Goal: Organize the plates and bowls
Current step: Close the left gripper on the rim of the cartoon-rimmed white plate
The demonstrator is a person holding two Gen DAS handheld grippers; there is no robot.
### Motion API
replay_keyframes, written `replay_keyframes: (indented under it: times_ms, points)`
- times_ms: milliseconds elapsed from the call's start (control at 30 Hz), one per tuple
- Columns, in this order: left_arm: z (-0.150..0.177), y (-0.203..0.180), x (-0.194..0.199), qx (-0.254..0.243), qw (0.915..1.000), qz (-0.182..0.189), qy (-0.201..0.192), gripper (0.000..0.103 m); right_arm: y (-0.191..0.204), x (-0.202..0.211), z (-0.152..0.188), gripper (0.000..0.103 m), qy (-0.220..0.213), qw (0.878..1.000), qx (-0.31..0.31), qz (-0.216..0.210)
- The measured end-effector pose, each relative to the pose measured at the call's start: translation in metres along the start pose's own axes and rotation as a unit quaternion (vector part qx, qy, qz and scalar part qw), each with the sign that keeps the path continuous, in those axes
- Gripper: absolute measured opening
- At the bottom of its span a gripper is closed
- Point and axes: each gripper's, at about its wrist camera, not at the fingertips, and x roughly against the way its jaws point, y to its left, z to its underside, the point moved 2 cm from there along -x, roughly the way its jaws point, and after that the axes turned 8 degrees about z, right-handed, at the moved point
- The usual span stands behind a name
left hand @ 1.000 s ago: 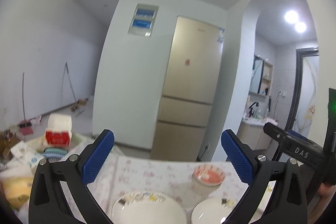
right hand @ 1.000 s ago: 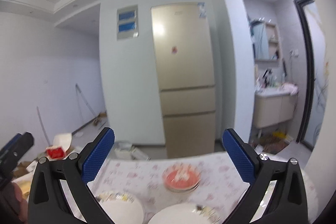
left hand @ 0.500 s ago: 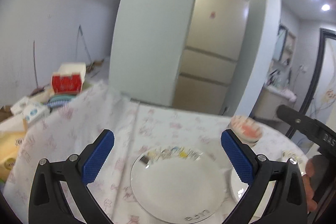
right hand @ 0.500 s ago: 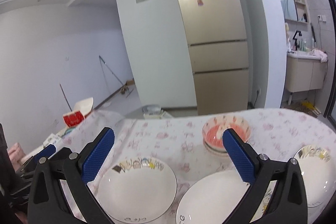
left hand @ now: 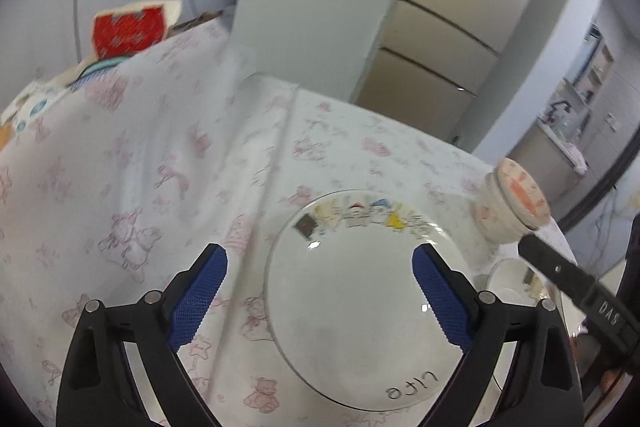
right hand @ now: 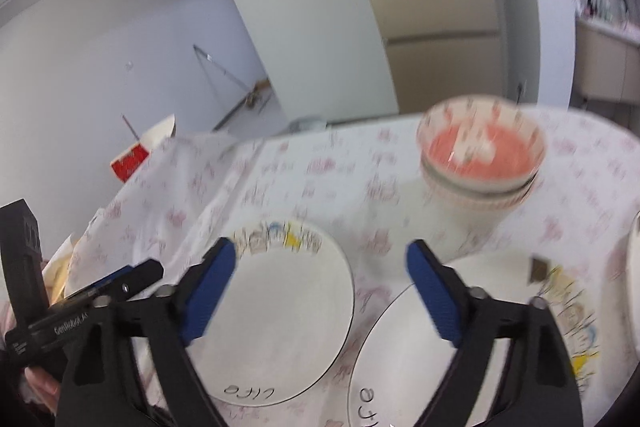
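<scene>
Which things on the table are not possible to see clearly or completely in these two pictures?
- Pink bowls, right wrist view: motion blur; how many are stacked cannot be counted.
- Right plate, right wrist view: cut by the bottom edge, partly behind the right tongs.
- Third dish, right wrist view: only a sliver at the right edge.
- Small dish, left wrist view: mostly behind the other tool's black arm.
- Red box, left wrist view: print blurred.

Your left gripper (left hand: pixel 316 277): black frame, blue ribbed pads (left hand: pixel 198 301), silver screws. Your right gripper (right hand: pixel 320 281): same build; white "DAS" lettering on its side, "GenRobot.AI" on left one's.
</scene>
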Motion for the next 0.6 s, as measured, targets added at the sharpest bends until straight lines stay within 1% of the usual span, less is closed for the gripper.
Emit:
replay_keyframes:
  times_ms: [33,67,100,133,200,267,333,367,400,433,500,567,600]
  points:
    - [0.000,0.005,-0.002,0.014,0.9998,-0.009,0.004,0.088,0.000,-0.005,0.002,0.078,0.007,1.000,-0.002,0.000]
    - [0.000,0.013,-0.005,0.037,0.9991,-0.018,0.009,0.087,-0.002,-0.010,0.004,0.078,0.013,1.000,-0.008,-0.001]
    - [0.001,0.020,-0.007,0.055,0.9982,-0.018,0.012,0.084,-0.003,-0.016,0.006,0.078,0.022,1.000,-0.012,-0.004]
    - [0.001,0.024,-0.009,0.063,0.9978,-0.015,0.016,0.080,-0.005,-0.020,0.008,0.075,0.031,0.999,-0.015,-0.002]
    - [0.001,0.027,-0.011,0.063,0.9977,-0.018,0.018,0.079,-0.008,-0.027,0.010,0.069,0.044,0.999,-0.019,0.002]
    - [0.001,0.030,-0.013,0.067,0.9974,-0.019,0.019,0.079,-0.010,-0.030,0.011,0.069,0.052,0.998,-0.026,-0.005]
    - [0.002,0.030,-0.017,0.072,0.9970,-0.010,0.028,0.074,-0.011,-0.032,0.012,0.068,0.057,0.998,-0.030,-0.007]
    - [0.003,0.031,-0.019,0.073,0.9968,-0.009,0.032,0.072,-0.010,-0.033,0.012,0.066,0.059,0.998,-0.027,-0.008]
    - [0.004,0.031,-0.022,0.073,0.9966,-0.011,0.037,0.067,-0.009,-0.035,0.012,0.062,0.061,0.998,-0.020,-0.008]
    - [0.005,0.032,-0.024,0.077,0.9961,-0.017,0.040,0.065,-0.007,-0.038,0.013,0.058,0.065,0.998,-0.013,-0.006]
    - [0.006,0.035,-0.027,0.085,0.9952,-0.029,0.040,0.064,-0.006,-0.042,0.015,0.054,0.070,0.998,-0.009,0.001]
    - [0.006,0.039,-0.029,0.091,0.9945,-0.027,0.044,0.062,-0.008,-0.050,0.017,0.051,0.080,0.997,-0.014,0.007]
    - [0.006,0.040,-0.031,0.096,0.9940,-0.023,0.047,0.059,-0.008,-0.054,0.018,0.046,0.088,0.996,-0.015,0.011]
